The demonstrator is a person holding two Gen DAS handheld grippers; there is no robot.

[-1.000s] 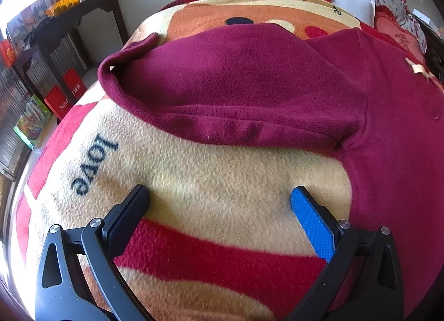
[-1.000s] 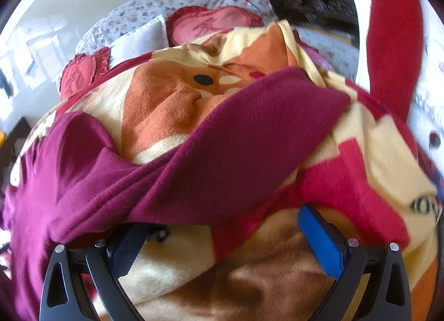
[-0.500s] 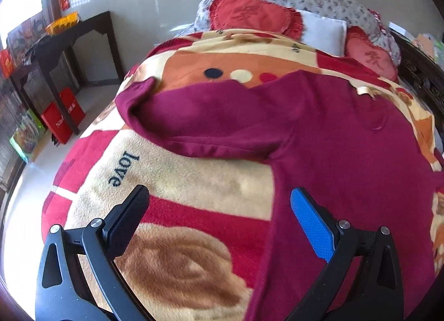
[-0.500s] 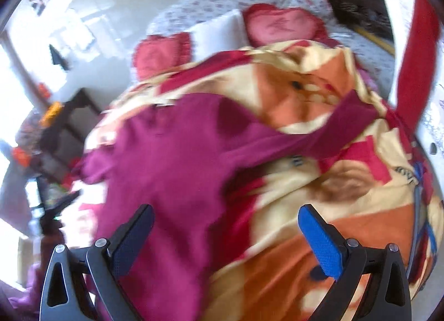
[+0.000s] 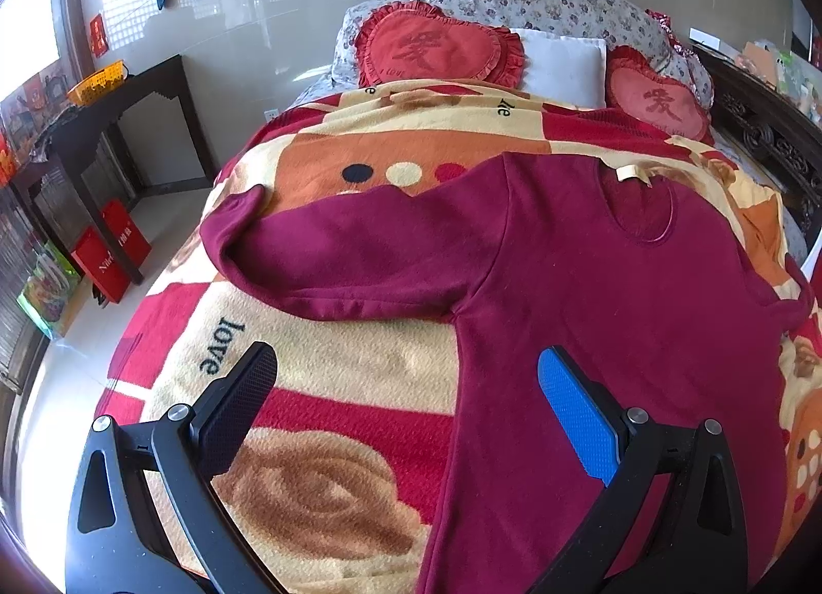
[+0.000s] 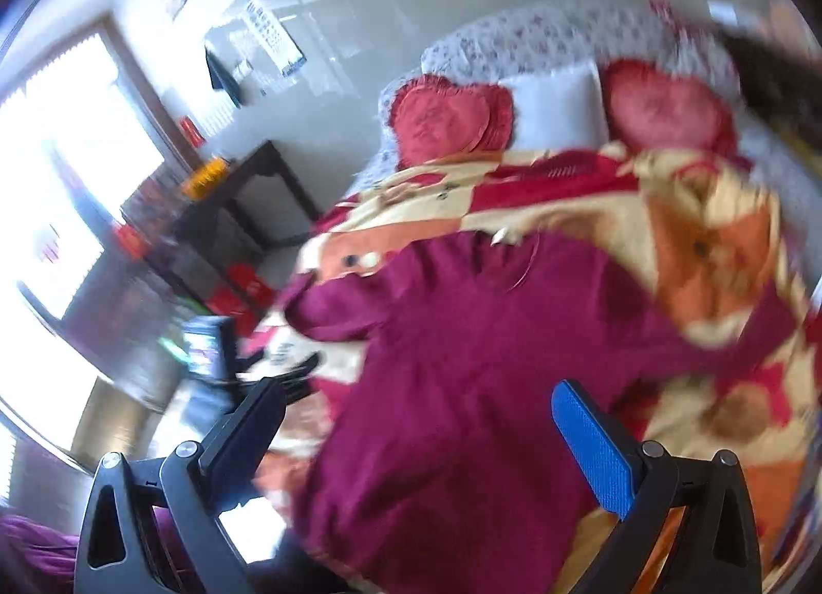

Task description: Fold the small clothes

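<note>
Both claws have pulled back and up off the bed [image 5: 329, 388]; the shirt [image 5: 616, 296] lies flat, collar toward the pillows, long axis running away from them. Left claw [image 5: 406, 388], jaws spread and empty, hovers nearest the outstretched sleeve [image 5: 334, 255]. Right claw [image 6: 426, 419], also released, hangs over the body.

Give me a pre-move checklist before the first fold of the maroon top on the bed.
1. Left gripper open, holding nothing: ok.
2. Right gripper open, holding nothing: ok.
3. Maroon long-sleeved top lies spread on the blanket, neckline toward the pillows: ok.
4. Sleeve lies out to the side, cuff end curled: not ok.
5. Other sleeve flat: cannot tell, the right wrist view is blurred.
</note>
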